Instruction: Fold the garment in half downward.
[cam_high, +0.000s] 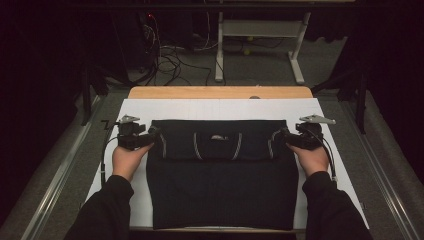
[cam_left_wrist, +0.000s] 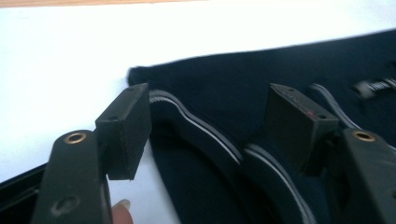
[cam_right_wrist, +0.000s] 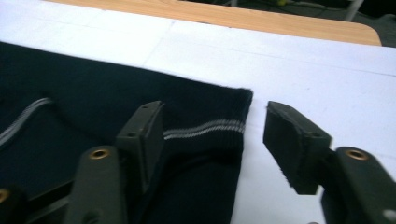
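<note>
A dark navy garment (cam_high: 220, 185) with grey-striped trim lies flat on the white sheet (cam_high: 220, 107), its upper part folded down into a band (cam_high: 220, 145). My left gripper (cam_high: 150, 136) sits at the band's left end, open, its jaws straddling the striped edge (cam_left_wrist: 201, 126). At the band's right end my right gripper (cam_high: 284, 136) is open too, with the striped cuff (cam_right_wrist: 205, 128) between its jaws. Neither gripper clamps the cloth.
The white sheet covers a wooden table (cam_high: 220, 92). Bare white strips flank the garment on both sides and at the back. Beyond the table stand a grey metal frame (cam_high: 260, 45) and loose cables (cam_high: 170, 60) on the floor.
</note>
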